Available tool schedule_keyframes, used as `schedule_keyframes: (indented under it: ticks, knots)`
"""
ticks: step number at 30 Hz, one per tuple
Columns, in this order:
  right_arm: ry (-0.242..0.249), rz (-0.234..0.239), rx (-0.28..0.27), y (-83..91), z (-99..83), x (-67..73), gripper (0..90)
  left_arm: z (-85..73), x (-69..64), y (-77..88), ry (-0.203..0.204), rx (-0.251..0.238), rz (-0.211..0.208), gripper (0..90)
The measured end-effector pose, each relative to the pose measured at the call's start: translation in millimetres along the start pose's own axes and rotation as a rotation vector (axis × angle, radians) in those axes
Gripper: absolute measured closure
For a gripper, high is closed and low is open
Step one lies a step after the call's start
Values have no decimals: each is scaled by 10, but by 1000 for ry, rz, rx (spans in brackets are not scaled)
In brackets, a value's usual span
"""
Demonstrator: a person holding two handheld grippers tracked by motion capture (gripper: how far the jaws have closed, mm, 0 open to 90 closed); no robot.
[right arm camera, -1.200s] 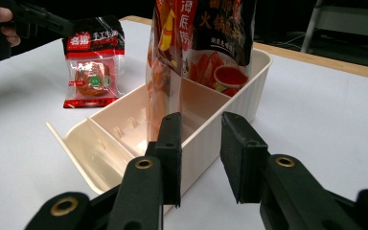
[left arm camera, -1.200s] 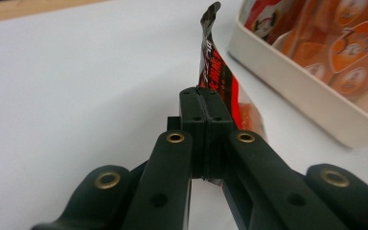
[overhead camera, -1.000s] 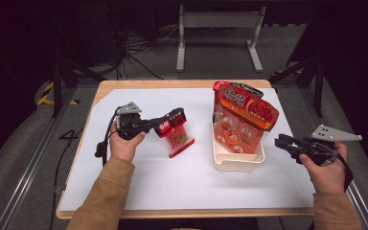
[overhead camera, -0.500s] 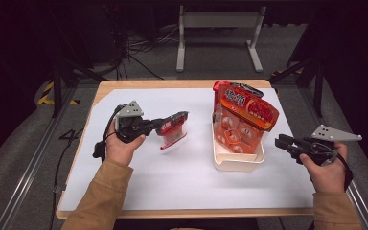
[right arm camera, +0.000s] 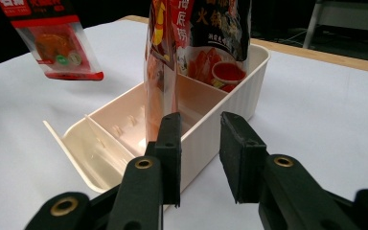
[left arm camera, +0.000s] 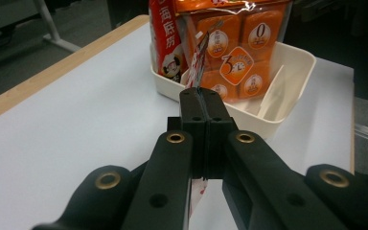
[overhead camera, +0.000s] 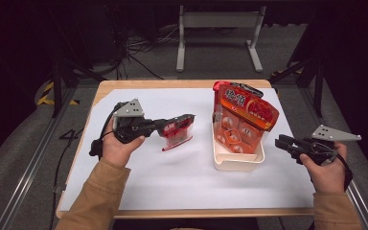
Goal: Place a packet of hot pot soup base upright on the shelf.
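Cream bin (overhead camera: 237, 163) with upright orange bag (overhead camera: 243, 120); red packet (overhead camera: 177, 133) outside.

The room is dark, with light falling mainly on the wooden table (overhead camera: 124, 87) and its white sheet (overhead camera: 172, 167). Grey carpet floor (overhead camera: 24, 158) surrounds it. A white metal stand (overhead camera: 218, 28) with 2 legs stands behind, beside tangled black cables (overhead camera: 134, 48) and yellow-black tape (overhead camera: 45, 96).
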State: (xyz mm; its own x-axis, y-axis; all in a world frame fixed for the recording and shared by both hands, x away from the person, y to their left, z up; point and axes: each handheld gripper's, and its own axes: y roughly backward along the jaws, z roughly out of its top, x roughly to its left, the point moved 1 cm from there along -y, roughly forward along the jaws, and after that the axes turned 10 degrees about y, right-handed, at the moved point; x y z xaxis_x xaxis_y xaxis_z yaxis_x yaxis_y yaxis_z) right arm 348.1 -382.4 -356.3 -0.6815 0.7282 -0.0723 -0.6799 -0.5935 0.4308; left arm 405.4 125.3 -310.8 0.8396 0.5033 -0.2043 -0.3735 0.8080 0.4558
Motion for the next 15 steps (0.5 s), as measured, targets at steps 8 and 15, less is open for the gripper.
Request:
schedule_keyframes:
  ticks: [8, 15]
  knots:
    - [5, -6, 5, -3, -14, -12, 687, 72, -86, 64, -58, 27, -52, 900]
    - [5, 1, 11, -22, -18, 0, 687, 145, -152, 118, -101, 21, -94, 900]
